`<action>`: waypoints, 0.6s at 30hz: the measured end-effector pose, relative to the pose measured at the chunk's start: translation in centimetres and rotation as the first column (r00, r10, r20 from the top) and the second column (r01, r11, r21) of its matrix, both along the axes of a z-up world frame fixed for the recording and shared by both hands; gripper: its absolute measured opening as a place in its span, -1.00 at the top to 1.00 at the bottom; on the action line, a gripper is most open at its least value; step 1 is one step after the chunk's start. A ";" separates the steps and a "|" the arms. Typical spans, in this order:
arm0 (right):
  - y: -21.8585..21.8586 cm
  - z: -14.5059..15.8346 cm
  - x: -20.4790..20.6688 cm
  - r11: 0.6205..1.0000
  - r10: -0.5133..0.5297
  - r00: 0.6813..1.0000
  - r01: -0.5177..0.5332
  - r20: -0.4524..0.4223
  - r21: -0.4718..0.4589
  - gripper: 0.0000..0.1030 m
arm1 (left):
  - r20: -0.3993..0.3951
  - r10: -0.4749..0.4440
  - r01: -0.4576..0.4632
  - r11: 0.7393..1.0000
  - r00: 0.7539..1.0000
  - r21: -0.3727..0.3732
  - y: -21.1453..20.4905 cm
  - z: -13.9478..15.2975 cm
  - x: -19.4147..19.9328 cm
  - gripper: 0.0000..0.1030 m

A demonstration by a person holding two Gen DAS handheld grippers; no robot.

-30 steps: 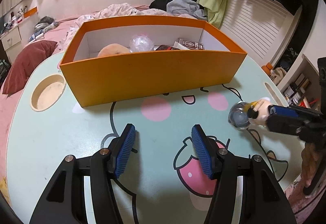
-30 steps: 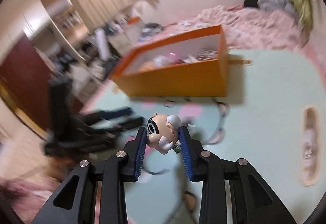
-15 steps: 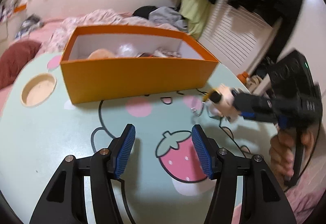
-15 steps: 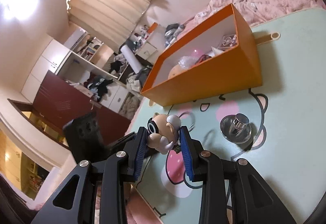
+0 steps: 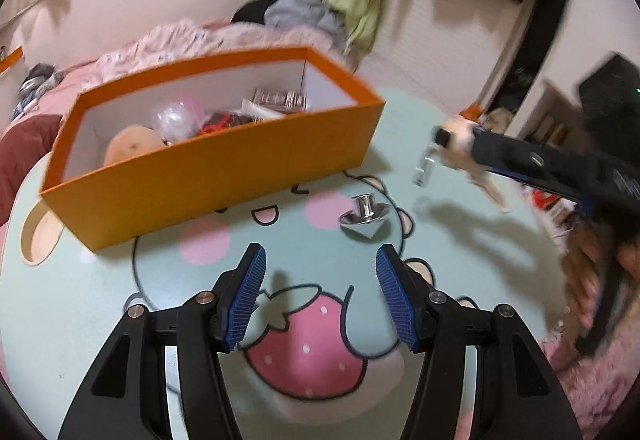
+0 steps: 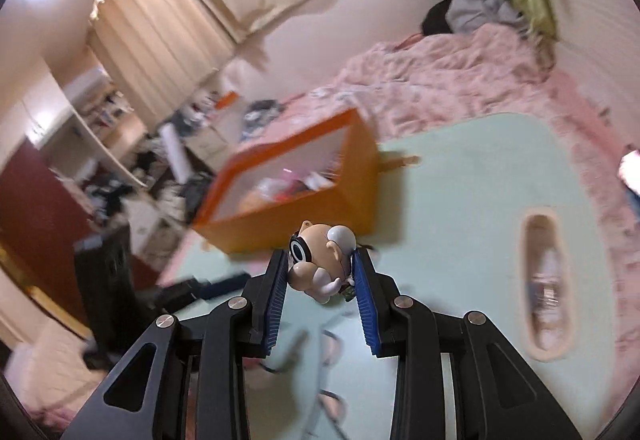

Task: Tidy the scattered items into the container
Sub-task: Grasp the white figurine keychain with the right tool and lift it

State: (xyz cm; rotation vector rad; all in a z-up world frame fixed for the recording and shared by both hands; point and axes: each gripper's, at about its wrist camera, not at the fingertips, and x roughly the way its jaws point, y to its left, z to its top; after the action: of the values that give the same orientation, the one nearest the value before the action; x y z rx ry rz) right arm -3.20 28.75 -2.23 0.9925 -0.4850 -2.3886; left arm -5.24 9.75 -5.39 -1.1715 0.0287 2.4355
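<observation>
An orange box (image 5: 224,168) stands on the mint table and holds several items, among them a tan plush and a clear ball. My right gripper (image 6: 322,272) is shut on a small cartoon figure toy (image 6: 318,260) and holds it in the air, right of the box (image 6: 296,196). In the left wrist view the toy (image 5: 460,138) hangs above the table with a small clear tag below it. A shiny metal knob (image 5: 364,214) lies on the table just ahead of my left gripper (image 5: 320,284), which is open and empty.
The table (image 5: 100,300) bears a bear and strawberry drawing. A round recess (image 5: 36,244) sits at its left edge, an oval recess (image 6: 542,292) at its right. A pink bed (image 6: 440,80) and hung clothes (image 5: 352,0) lie behind.
The right gripper has lifted the toy higher and nearer the box. The left gripper has tilted down and moved toward the metal knob, now in view.
</observation>
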 end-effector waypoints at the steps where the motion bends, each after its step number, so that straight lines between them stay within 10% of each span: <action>1: 0.1 -0.3 0.2 1.000 -0.009 1.000 0.009 0.000 0.024 0.39 | -0.001 -0.006 0.006 1.000 1.000 -0.005 0.5 0.0 -0.3 -0.13; 14: 0.0 -3.2 0.2 0.977 -0.010 1.000 0.011 -0.006 0.214 0.39 | -0.021 -0.012 0.010 0.996 1.000 -0.092 6.2 -2.1 -2.3 -0.11; 18: -0.1 -3.4 0.5 0.982 0.008 1.000 -0.008 0.001 0.188 0.39 | -0.038 0.013 -0.017 0.994 0.999 -0.104 5.4 -2.2 -2.3 0.35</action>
State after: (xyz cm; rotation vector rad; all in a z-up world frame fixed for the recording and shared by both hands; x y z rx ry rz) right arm -2.71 28.64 -5.65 1.0722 -0.2577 -2.4616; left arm -7.51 15.15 -7.58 -1.1741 0.1604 2.4952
